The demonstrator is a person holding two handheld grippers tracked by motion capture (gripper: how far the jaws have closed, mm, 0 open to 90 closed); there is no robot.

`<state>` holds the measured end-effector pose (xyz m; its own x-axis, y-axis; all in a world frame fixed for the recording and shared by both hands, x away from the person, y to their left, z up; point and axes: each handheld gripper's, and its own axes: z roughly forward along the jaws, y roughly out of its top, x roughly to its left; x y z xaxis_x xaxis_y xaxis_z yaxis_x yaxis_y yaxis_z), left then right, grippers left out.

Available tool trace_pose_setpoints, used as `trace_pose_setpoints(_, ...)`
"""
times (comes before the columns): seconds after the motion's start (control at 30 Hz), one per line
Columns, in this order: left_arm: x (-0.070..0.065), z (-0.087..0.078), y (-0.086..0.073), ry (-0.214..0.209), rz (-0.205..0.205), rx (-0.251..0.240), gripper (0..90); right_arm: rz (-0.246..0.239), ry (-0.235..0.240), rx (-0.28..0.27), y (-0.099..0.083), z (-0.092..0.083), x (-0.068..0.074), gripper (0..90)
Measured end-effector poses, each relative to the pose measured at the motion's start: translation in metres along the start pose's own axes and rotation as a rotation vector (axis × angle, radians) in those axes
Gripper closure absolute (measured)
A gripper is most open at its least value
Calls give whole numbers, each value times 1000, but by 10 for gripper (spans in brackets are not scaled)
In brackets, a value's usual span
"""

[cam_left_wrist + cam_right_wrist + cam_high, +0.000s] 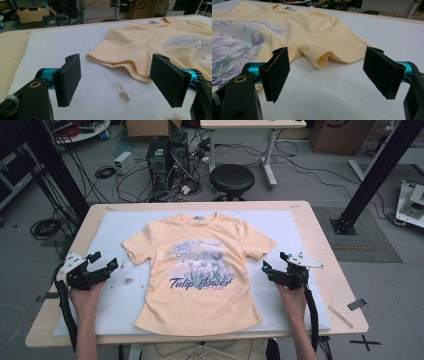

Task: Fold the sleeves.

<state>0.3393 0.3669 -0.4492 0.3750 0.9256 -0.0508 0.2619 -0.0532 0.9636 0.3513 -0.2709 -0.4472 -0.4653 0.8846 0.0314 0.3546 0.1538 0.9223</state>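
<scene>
Two tools are hovering wide apart, gripping nothing: left tool at nine o'clock and right tool at three o'clock of the peach T-shirt, lying flat mid-counter.

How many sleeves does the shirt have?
2. The left sleeve lies near the left gripper; the right sleeve lies near the right gripper.

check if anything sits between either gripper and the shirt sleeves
Nothing visible does. The left gripper and right gripper are both open, with only bare white mat between each and the nearest sleeve of the shirt.
</scene>
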Motion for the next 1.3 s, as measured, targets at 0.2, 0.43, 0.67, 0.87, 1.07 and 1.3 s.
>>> trace_pose_setpoints(0.2,0,0,0,2,2,2,253,5,-1,1,0,0,0,219)
trace_pose_setpoints(0.43,-1,0,0,4,7,5,253,3,-1,1,0,0,0,219)
trace_pose_setpoints(0.67,-1,1,0,7,9,6,254,5,-1,-1,0,0,0,219)
trace_pose_setpoints(0.87,-2,1,0,9,15,9,258,8,-2,0,0,0,0,219)
trace_pose_setpoints(1.07,-2,1,0,6,21,10,278,8,-4,-1,0,0,0,219)
trace_pose_setpoints(1.3,-2,1,0,6,16,9,284,8,-4,-1,0,0,-1,219)
